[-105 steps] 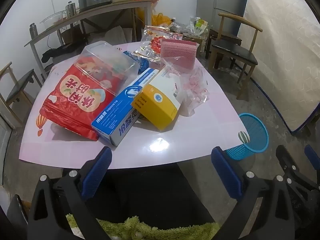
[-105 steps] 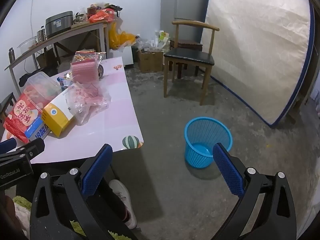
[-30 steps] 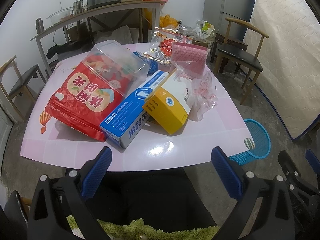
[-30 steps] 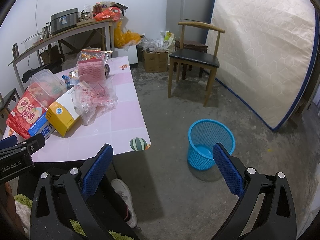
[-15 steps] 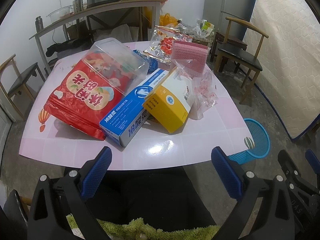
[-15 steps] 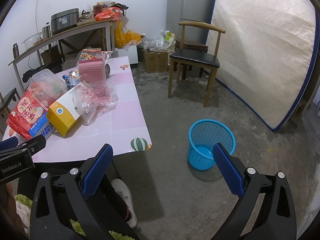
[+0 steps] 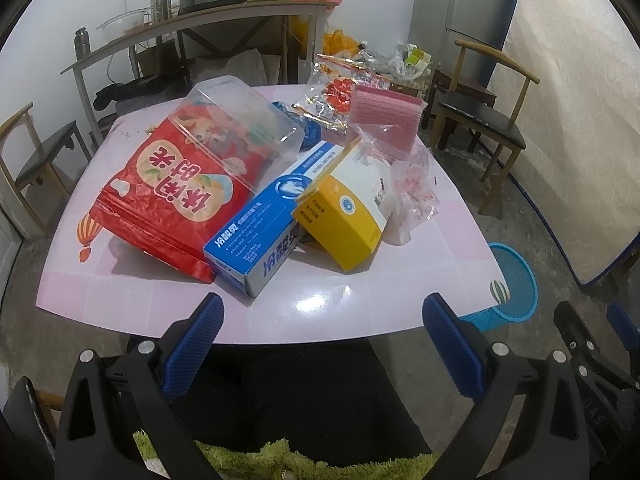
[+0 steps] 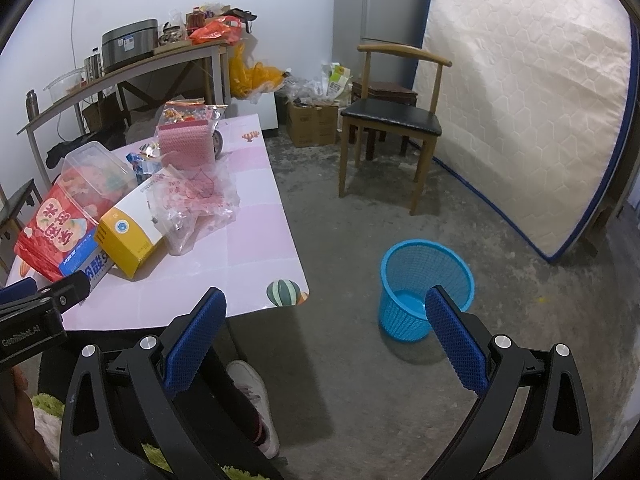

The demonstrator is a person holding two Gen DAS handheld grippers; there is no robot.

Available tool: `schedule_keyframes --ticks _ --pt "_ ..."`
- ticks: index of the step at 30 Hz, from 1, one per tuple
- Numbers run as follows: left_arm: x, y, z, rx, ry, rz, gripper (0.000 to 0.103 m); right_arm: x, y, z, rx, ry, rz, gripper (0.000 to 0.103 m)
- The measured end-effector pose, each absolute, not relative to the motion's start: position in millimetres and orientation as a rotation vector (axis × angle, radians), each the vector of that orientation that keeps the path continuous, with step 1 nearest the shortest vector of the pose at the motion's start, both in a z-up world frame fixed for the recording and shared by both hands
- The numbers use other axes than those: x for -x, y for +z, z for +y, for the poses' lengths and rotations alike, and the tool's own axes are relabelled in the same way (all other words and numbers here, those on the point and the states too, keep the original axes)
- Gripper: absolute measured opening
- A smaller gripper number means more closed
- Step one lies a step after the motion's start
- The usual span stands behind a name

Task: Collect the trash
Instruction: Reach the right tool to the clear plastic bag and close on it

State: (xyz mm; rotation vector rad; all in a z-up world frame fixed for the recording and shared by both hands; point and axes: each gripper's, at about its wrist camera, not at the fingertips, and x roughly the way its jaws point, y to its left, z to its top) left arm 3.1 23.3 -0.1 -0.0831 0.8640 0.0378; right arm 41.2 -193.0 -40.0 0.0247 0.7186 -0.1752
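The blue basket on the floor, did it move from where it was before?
No. The blue basket sits on the same patch of floor, right of the table corner and in front of the chair; only the camera shifted slightly.

The pink table looks smooth and shiny. The blue basket is plastic mesh (full of little holes). The floor looks rough.
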Motion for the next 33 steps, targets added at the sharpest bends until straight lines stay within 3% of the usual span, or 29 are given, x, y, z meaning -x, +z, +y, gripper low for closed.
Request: schedule_keyframes --ticks 17,26,33 --pt "-25.8 12.0 64.5 0.096 0.003 0.767 0.097 -103.1 -27.9 -190.9 -0.234 0.035 0.749 0.096" --pt "-39.6 16.2 92.6 0.234 -0.262 0.621 0.097 -174.1 -33.6 -184.0 -0.421 0.234 0.872 0.096" --pt "-68.0 16.5 94.9 0.222 -0.323 0.627 0.097 -223.2 -50.4 -182.4 -0.508 0.290 0.962 0.096"
